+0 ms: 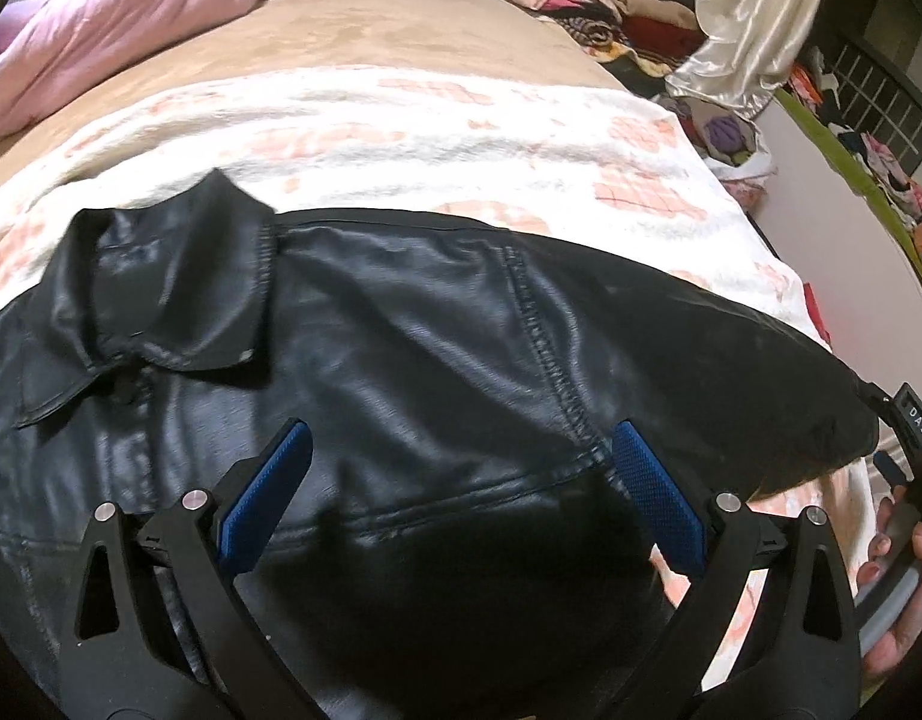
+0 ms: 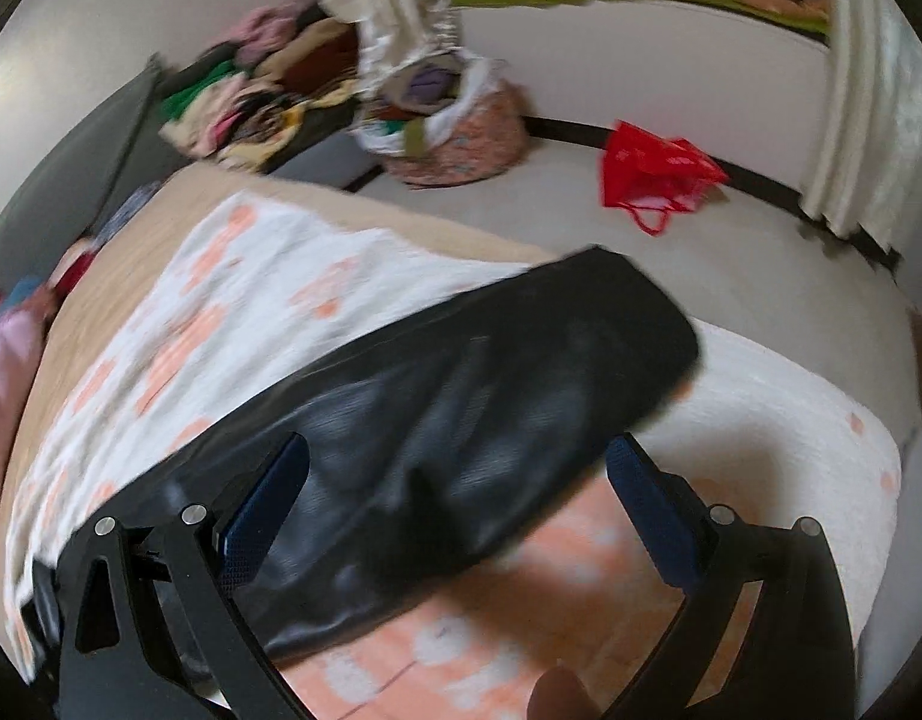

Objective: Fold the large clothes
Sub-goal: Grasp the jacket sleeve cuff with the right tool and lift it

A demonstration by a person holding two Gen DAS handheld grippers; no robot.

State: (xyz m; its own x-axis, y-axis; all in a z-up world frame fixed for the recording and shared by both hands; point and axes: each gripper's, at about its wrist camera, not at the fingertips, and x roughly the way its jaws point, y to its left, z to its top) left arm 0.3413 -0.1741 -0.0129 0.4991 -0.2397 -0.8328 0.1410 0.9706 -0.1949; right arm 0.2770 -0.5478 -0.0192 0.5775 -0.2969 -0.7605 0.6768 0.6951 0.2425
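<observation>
Left gripper (image 1: 461, 474): fingers spread wide, blue pads (image 1: 263, 501) hovering over the chest panel, nothing held. Right gripper (image 2: 458, 489): likewise wide apart, empty, poised above the sleeve (image 2: 556, 336).

Risks, judged from layout: slick surface likely to slip from a shallow pinch; thick seam (image 1: 550, 354) may stop the pads from seating, so only the top layer lifts and the fold goes crooked. Sleeve end close to the bed edge; a careless pull could drag it over the side. Right view motion-blurred, so aim there uncertain.

Black leather jacket (image 1: 401, 330): glossy, creased, lying front-up and mostly flat on the white-and-peach blanket (image 1: 461, 138). Collar (image 1: 179, 276) partly upturned. Sleeve stretched outward across the blanket, not yet folded in.
</observation>
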